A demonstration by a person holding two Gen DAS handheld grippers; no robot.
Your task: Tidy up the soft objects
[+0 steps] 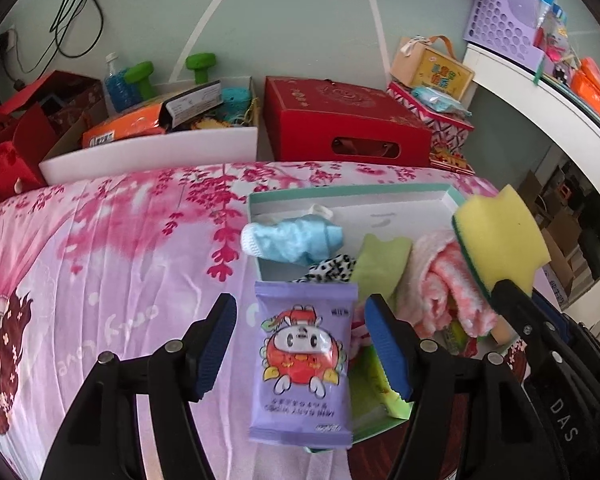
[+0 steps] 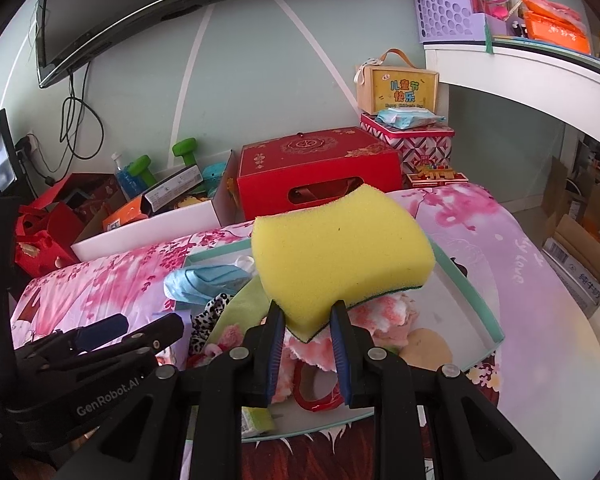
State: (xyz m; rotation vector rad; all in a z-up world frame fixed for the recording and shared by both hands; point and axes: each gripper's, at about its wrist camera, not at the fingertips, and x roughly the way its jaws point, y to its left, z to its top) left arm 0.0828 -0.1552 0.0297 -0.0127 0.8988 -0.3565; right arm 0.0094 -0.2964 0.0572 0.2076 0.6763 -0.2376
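My right gripper [image 2: 306, 322] is shut on a yellow sponge [image 2: 340, 252] with a green scrub side and holds it above the teal-rimmed white box [image 2: 496, 322]. The sponge also shows in the left wrist view [image 1: 500, 240]. The box [image 1: 340, 192] holds a blue face mask [image 1: 296, 240], a spotted cloth [image 1: 332, 268], a green cloth [image 1: 380, 264] and a pink towel [image 1: 440, 292]. My left gripper [image 1: 300, 320] is open around a purple wipes pack [image 1: 304, 364] that lies over the box's near left edge; its pads stand apart from the pack.
The box lies on a pink flowered bedsheet [image 1: 120, 248]. Behind the bed are a white bin [image 1: 152, 152] with packages, a red gift box [image 1: 344, 120], green dumbbells [image 1: 140, 76] and a white shelf [image 1: 540, 92] with a purple basket [image 1: 500, 12].
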